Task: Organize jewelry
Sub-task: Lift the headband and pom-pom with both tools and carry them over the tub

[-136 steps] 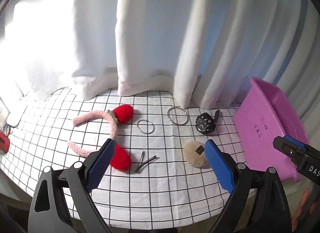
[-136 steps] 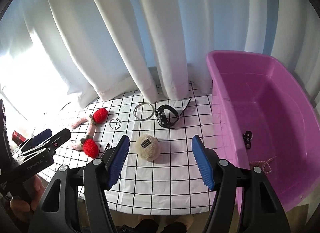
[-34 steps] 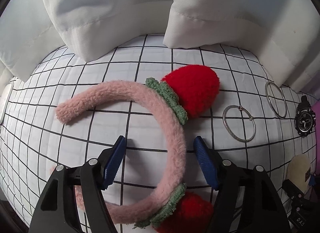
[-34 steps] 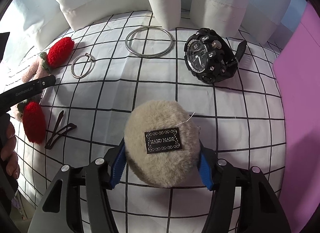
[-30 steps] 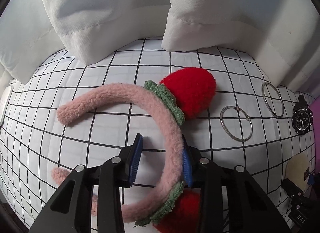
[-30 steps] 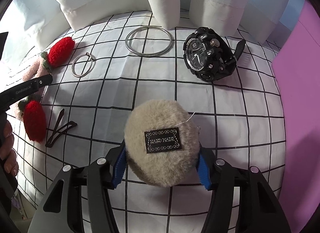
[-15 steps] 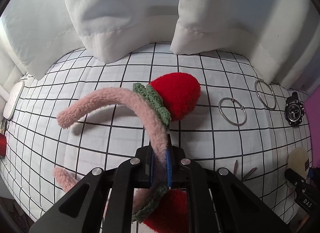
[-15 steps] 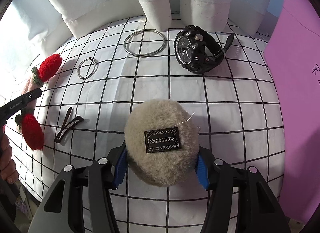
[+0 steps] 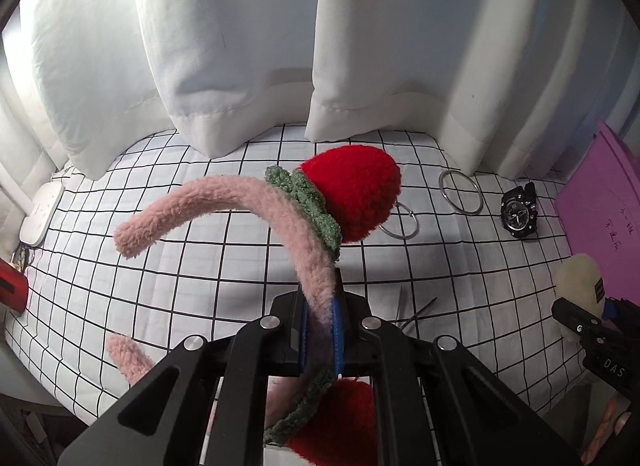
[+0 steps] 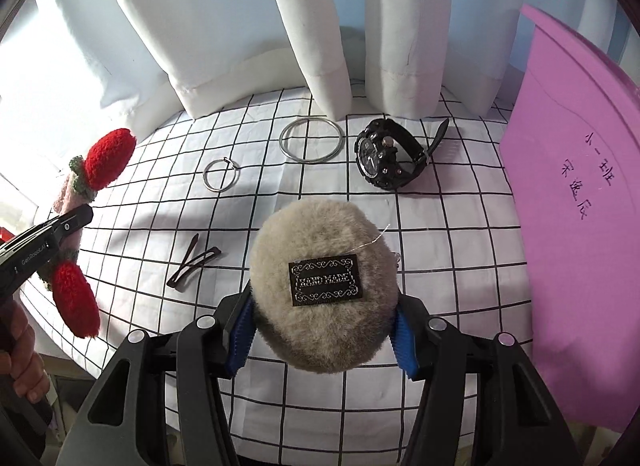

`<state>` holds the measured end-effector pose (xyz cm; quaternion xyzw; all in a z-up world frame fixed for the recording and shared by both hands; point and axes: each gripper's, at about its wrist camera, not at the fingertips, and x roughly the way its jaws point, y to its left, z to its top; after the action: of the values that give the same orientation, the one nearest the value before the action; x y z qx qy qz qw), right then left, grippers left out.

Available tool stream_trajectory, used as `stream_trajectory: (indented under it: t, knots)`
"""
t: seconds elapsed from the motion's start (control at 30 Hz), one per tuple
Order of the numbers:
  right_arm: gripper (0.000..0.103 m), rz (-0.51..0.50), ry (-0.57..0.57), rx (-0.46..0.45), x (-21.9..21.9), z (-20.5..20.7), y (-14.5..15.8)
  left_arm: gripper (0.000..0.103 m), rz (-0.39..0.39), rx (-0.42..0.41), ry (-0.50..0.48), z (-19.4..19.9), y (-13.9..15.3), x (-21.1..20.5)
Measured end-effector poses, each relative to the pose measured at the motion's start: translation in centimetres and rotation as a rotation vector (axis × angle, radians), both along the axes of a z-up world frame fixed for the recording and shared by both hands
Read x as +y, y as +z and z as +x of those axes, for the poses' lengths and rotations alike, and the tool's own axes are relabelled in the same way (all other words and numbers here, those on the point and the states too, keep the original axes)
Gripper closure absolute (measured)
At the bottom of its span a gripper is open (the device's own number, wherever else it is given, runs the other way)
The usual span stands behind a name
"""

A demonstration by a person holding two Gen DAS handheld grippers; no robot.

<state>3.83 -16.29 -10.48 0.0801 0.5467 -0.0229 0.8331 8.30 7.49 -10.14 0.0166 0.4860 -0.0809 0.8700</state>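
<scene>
My left gripper (image 9: 320,330) is shut on the pink fuzzy headband (image 9: 224,197) with red strawberry ears and holds it above the checked cloth. It also shows at the left of the right wrist view (image 10: 80,185). My right gripper (image 10: 324,326) is shut on a beige fluffy pom-pom (image 10: 320,266) with a black "HAND MADE" label, lifted off the cloth. The pom-pom also shows at the right of the left wrist view (image 9: 576,282). The purple bin (image 10: 580,225) stands at the right, and it shows in the left wrist view (image 9: 600,201).
On the checked cloth (image 10: 440,225) lie a black watch (image 10: 392,161), a large silver bangle (image 10: 311,140), a small silver ring (image 10: 220,174) and dark hair clips (image 10: 192,262). White curtains hang behind. A white device (image 9: 40,213) and a red object (image 9: 10,294) sit at the far left.
My left gripper closed on the headband and raised it off the cloth. My right gripper closed on the pom-pom and lifted it, pulling back from the table.
</scene>
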Motion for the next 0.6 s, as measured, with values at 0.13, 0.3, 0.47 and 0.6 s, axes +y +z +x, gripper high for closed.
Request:
stream_trajectory:
  t: [0.13,0.3,0.47,0.6]
  knots:
    - [0.048,-0.004,-0.005,-0.050,-0.5,-1.0,2.8,0.093,-0.012,-0.030,-0.035,-1.2,2.1,-1.4]
    - [0.048,-0.020,-0.018,-0.126,-2.1,-2.6,6.8,0.093,-0.046,-0.084,-0.079,-2.4,5.3,-3.6]
    - [0.048,-0.045,-0.057,-0.204,-4.7,-4.4,10.6,0.093,-0.071,-0.145,-0.140,-3.4,8.5,-6.6]
    - [0.048,-0.069,-0.105,-0.249,-7.5,-6.3,12.8,0.093,-0.093,-0.180,-0.197,-4.0,10.5,-9.9]
